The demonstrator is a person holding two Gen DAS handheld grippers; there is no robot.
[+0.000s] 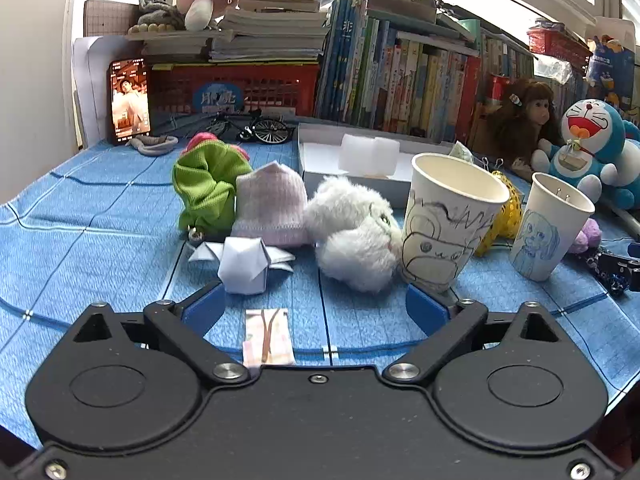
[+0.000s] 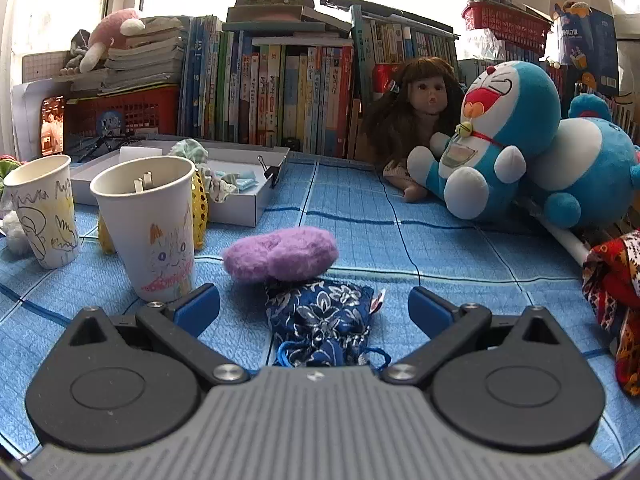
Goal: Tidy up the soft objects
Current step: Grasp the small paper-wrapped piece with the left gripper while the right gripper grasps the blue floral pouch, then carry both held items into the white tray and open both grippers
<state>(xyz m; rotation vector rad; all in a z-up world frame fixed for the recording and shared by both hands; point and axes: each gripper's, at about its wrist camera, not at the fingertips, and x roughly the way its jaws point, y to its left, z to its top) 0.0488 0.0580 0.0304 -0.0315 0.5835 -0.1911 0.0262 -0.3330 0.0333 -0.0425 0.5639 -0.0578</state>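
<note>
On the blue cloth point(image 1: 100, 240) lie many soft things. The left gripper point(image 1: 316, 304) hangs low over the cloth with its blue fingers point(image 1: 202, 308) spread wide apart, and nothing is held between them. A small folded slip of paper point(image 1: 267, 336) lies flat on the cloth in the gap. Just past the fingers sits a white paper toy point(image 1: 244, 266). Behind it stand a green cloth bundle point(image 1: 208, 188) and a pink knit hat point(image 1: 272, 204), touching each other. A white fluffy toy point(image 1: 352, 232) lies beside the hat and leans against a paper cup with a drawing point(image 1: 448, 220). A second paper cup point(image 1: 548, 232) stands farther right.

The right gripper point(image 2: 314, 306) also has its fingers point(image 2: 428, 308) spread wide, with nothing pinched. A dark blue flowered pouch point(image 2: 320, 320) lies on the cloth between them, touching neither finger. A purple fuzzy thing point(image 2: 280, 254) rests just behind the pouch. A blue cat plush point(image 2: 492, 136) and a doll point(image 2: 416, 100) sit at the back by the books point(image 2: 272, 92).
</note>
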